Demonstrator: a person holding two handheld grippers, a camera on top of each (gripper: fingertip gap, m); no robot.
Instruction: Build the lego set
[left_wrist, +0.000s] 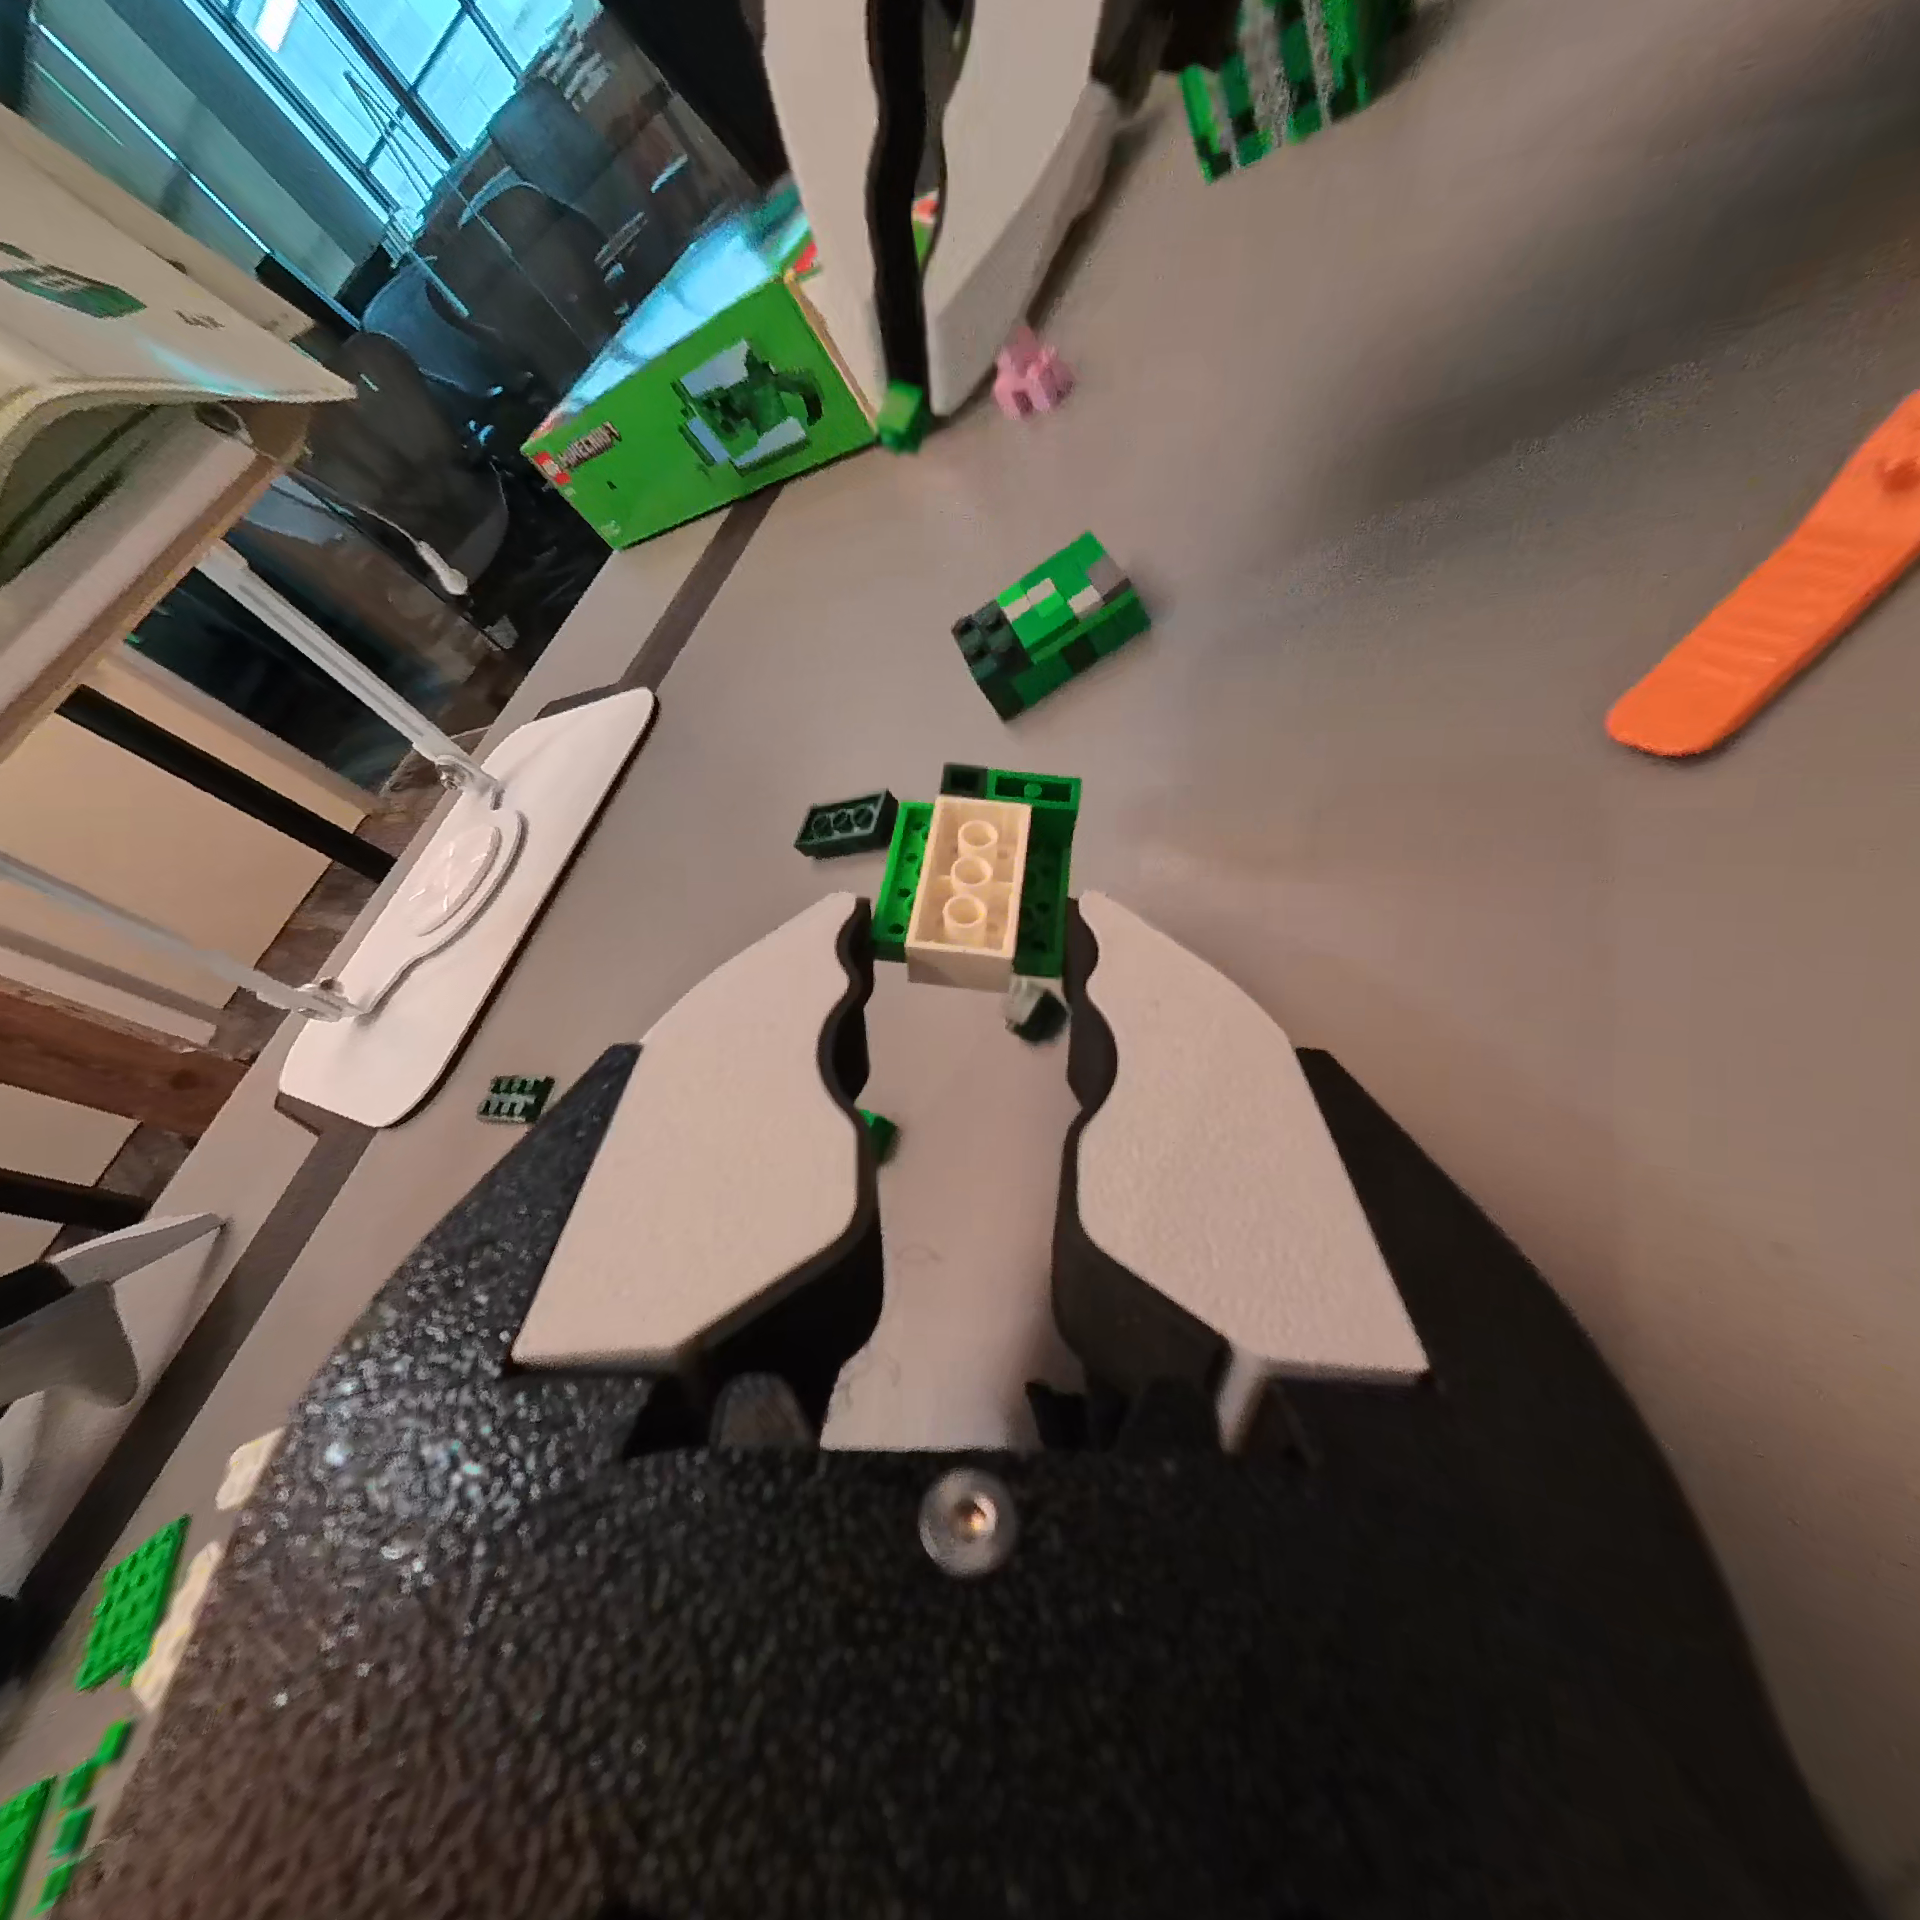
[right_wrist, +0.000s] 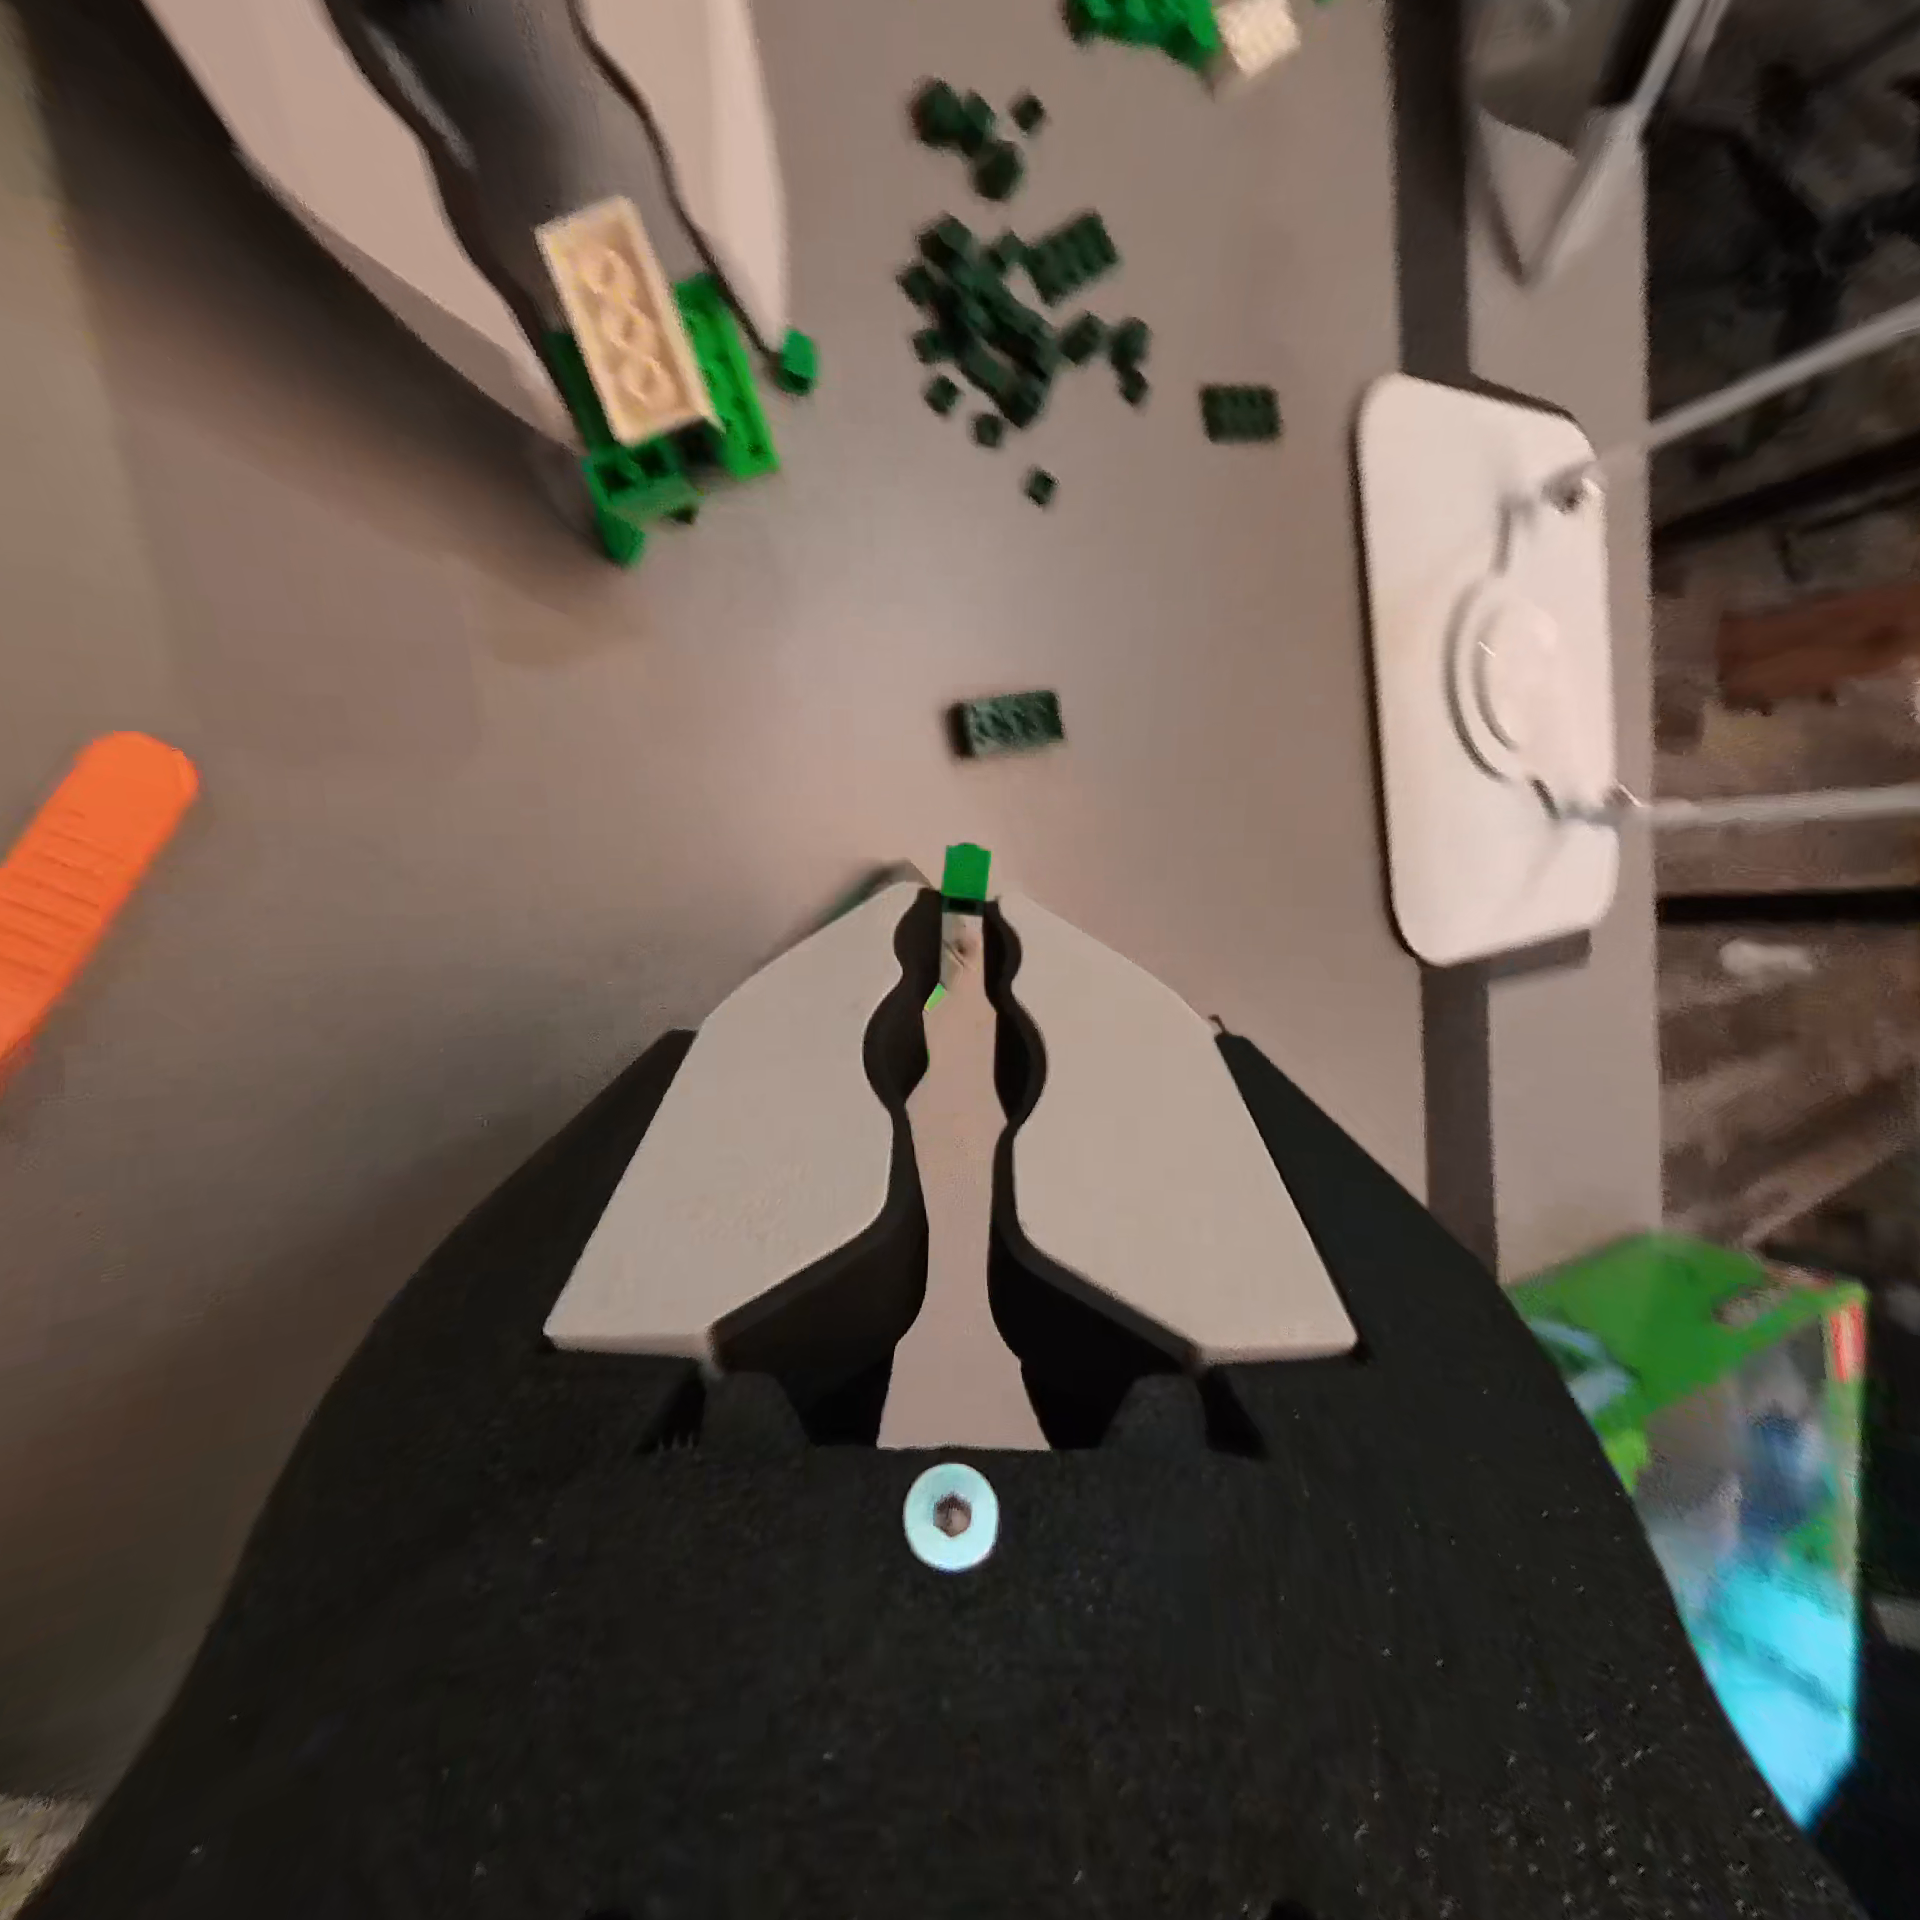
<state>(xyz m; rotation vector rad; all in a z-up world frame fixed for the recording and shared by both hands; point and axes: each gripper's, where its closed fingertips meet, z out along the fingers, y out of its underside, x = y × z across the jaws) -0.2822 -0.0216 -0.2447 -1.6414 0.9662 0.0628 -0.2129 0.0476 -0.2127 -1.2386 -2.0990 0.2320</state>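
My left gripper (left_wrist: 968, 925) is shut on a bright green assembly (left_wrist: 1044, 894) with a white brick (left_wrist: 966, 894) stuck on it, underside up. It holds this just above the grey table (left_wrist: 1351, 1039). The right wrist view shows the same assembly (right_wrist: 727, 405) and white brick (right_wrist: 623, 322) in the left gripper's fingers at the upper left. My right gripper (right_wrist: 961, 899) is shut on a small bright green brick (right_wrist: 964, 871) that sticks out past its tips. In the left wrist view that gripper (left_wrist: 902, 390) hangs at the top with the small brick (left_wrist: 902, 416).
A green block build (left_wrist: 1055, 623), a dark green brick (left_wrist: 847, 824), a pink piece (left_wrist: 1029, 379), an orange separator (left_wrist: 1787, 613) and the green box (left_wrist: 717, 416) lie on the table. The right wrist view shows a dark green pile (right_wrist: 997, 312) and a white stand base (right_wrist: 1486, 665). Tip to tip, the grippers are about 11 cm apart.
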